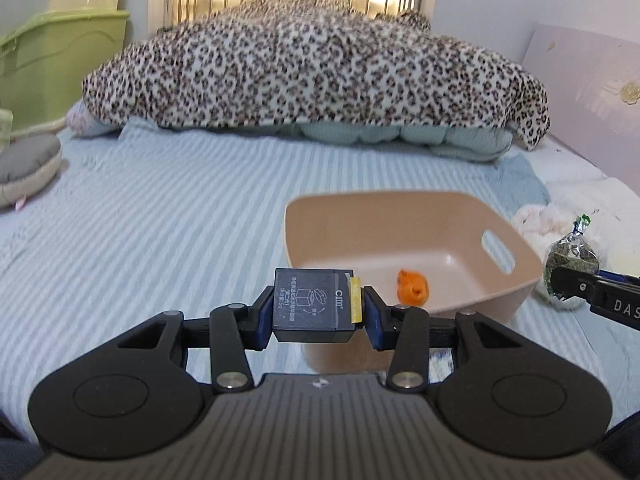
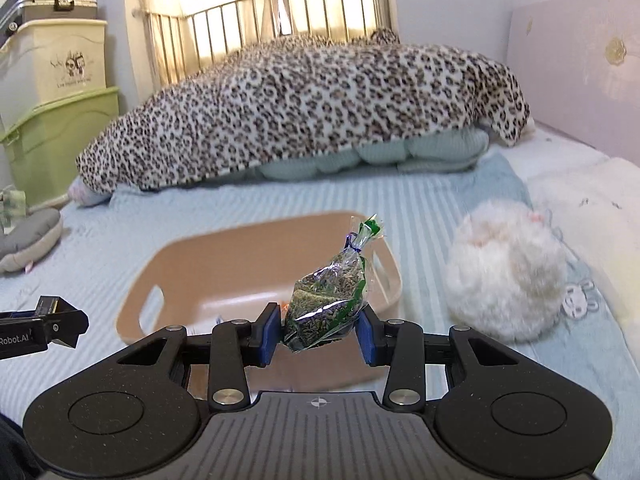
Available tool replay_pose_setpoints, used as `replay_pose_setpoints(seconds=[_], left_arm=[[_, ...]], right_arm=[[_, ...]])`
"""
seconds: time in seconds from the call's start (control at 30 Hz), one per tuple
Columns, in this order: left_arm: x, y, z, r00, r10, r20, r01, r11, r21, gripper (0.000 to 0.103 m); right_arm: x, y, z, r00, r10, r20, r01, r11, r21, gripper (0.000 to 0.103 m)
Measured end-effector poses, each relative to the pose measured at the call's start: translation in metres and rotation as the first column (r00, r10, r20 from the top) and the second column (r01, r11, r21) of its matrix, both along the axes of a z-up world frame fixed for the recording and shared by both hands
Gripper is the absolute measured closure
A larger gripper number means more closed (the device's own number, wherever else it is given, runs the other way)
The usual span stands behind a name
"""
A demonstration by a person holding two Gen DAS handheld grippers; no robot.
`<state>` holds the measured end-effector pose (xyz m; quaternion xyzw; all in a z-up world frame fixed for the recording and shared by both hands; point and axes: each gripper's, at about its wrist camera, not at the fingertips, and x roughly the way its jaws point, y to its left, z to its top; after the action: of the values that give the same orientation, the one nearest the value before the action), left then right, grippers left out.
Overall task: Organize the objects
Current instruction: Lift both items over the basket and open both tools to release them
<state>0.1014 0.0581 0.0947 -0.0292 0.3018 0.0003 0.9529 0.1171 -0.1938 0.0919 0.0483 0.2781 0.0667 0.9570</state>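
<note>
A beige plastic basket [image 1: 460, 212] with handle slots sits on the striped bed; it also shows in the right wrist view [image 2: 192, 264]. An orange object [image 1: 413, 286] lies inside it. My left gripper [image 1: 316, 306] is shut on a small dark box [image 1: 310, 304], held at the basket's near left corner. My right gripper [image 2: 318, 326] is shut on a clear bag of dried green herbs [image 2: 328, 300], held above the basket's near rim. The bag and right gripper also show at the right of the left wrist view [image 1: 570, 260].
A leopard-print blanket [image 1: 320, 64] covers pillows at the head of the bed. A white fluffy plush [image 2: 506, 276] lies right of the basket. A grey cushion [image 1: 24, 164] and green storage bins [image 1: 56, 52] are at the left. A pink headboard panel [image 2: 576, 64] stands at the right.
</note>
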Motion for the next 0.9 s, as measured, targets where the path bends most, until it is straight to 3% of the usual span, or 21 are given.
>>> replay_pose_setpoints(seconds=[0.27,0.57,0.9], left_arm=[[0.023,-0.017,0.021,0.996,-0.024,0.085,0.020,0.998,0.054,0.057],[0.063,-0.047,0.008,0.994,-0.048,0.094,0.035,0.990,0.133,0.057],[0.113,-0.066,-0.052,0.997,-0.040,-0.064,0.051,0.983,0.178,0.057]], right_arm=[[0.022,0.017,0.026,0.997,0.045,0.059,-0.043,0.998,-0.039,0.065],[0.053,0.048,0.024,0.995,0.084,0.048,-0.077,0.989,-0.125,0.065],[0.090,0.051,-0.021,0.993,0.076,-0.091,-0.087,0.987,-0.134,0.065]])
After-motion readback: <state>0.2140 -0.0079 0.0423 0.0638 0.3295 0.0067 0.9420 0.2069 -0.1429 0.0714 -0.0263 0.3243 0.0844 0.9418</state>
